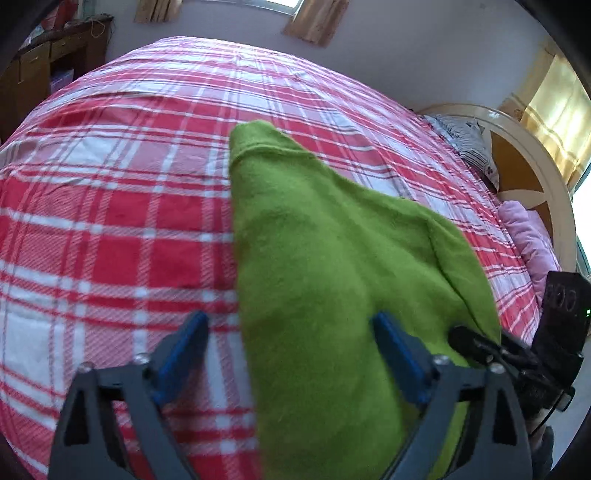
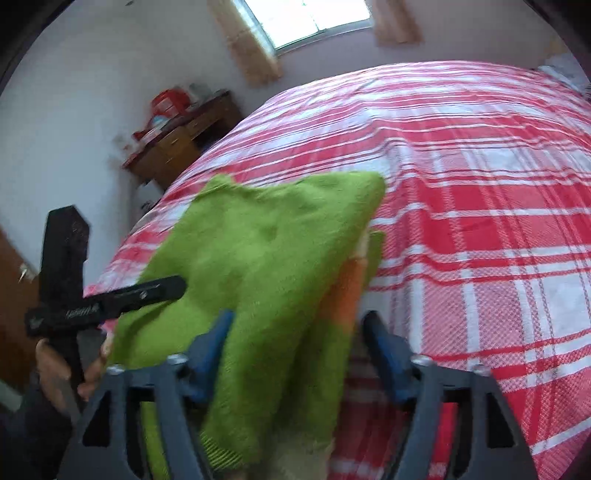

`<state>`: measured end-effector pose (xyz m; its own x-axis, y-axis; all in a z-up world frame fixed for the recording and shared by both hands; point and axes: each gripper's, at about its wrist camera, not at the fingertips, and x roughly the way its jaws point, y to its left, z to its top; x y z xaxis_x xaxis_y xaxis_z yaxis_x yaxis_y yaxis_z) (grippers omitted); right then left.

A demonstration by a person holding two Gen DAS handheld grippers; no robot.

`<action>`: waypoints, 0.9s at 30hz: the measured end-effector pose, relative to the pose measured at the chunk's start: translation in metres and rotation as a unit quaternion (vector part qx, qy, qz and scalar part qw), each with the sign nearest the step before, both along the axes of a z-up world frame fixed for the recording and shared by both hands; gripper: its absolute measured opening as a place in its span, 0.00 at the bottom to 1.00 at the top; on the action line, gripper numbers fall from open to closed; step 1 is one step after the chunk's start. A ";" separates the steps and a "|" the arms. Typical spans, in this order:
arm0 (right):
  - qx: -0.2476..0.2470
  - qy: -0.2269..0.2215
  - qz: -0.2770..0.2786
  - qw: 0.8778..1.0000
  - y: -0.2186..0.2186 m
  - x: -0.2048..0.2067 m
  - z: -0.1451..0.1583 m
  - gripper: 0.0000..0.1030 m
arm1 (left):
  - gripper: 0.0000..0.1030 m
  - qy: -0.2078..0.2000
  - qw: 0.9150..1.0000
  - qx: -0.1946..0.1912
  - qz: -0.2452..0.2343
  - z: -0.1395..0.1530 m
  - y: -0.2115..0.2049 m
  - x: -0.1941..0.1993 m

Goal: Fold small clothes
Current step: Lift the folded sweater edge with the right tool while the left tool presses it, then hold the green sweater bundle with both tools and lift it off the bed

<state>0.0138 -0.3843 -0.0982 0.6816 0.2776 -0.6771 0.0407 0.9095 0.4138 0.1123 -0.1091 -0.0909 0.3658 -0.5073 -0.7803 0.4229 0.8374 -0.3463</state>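
A green fleece garment (image 1: 317, 236) lies folded on the red and white plaid bed (image 1: 110, 221), its narrow end pointing away from me. My left gripper (image 1: 290, 319) stands open just above its near part; the right blue pad (image 1: 391, 339) is over the cloth and the left one is over the sheet. In the right wrist view the same garment (image 2: 266, 240) shows an orange patch (image 2: 347, 291) at its right edge. My right gripper (image 2: 298, 317) is open with the garment's near end between its blue pads, which do not press it. The other gripper's black body (image 2: 110, 295) rests at the cloth's left edge.
A round wooden headboard (image 1: 532, 166), a striped pillow (image 1: 469, 140) and a pink blanket (image 1: 532, 236) lie at the bed's right end. A brown desk (image 2: 181, 140) with red things on it stands by the wall. A curtained window (image 2: 306, 18) is beyond the bed.
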 end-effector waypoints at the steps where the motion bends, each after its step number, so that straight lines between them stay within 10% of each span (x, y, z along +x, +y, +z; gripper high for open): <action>1: 0.003 -0.010 -0.003 1.000 0.001 0.001 0.000 0.75 | 0.96 -0.009 1.000 0.009 -0.003 0.000 -0.005 -0.001; 6: -0.007 -0.012 0.007 1.000 0.006 0.004 0.000 0.75 | 0.83 -0.024 1.000 0.008 -0.014 0.000 -0.009 -0.005; 9: -0.020 -0.019 0.022 0.999 0.016 -0.002 0.003 0.47 | 0.61 -0.028 0.999 0.005 -0.018 0.006 -0.010 -0.019; 14: 0.018 -0.015 -0.005 1.000 0.014 -0.008 0.001 0.40 | 0.43 -0.025 1.000 0.004 -0.008 0.011 -0.008 -0.022; 27: 0.003 -0.038 -0.087 0.995 0.030 -0.075 0.037 0.33 | 0.37 -0.035 0.998 0.043 -0.020 0.022 -0.021 -0.070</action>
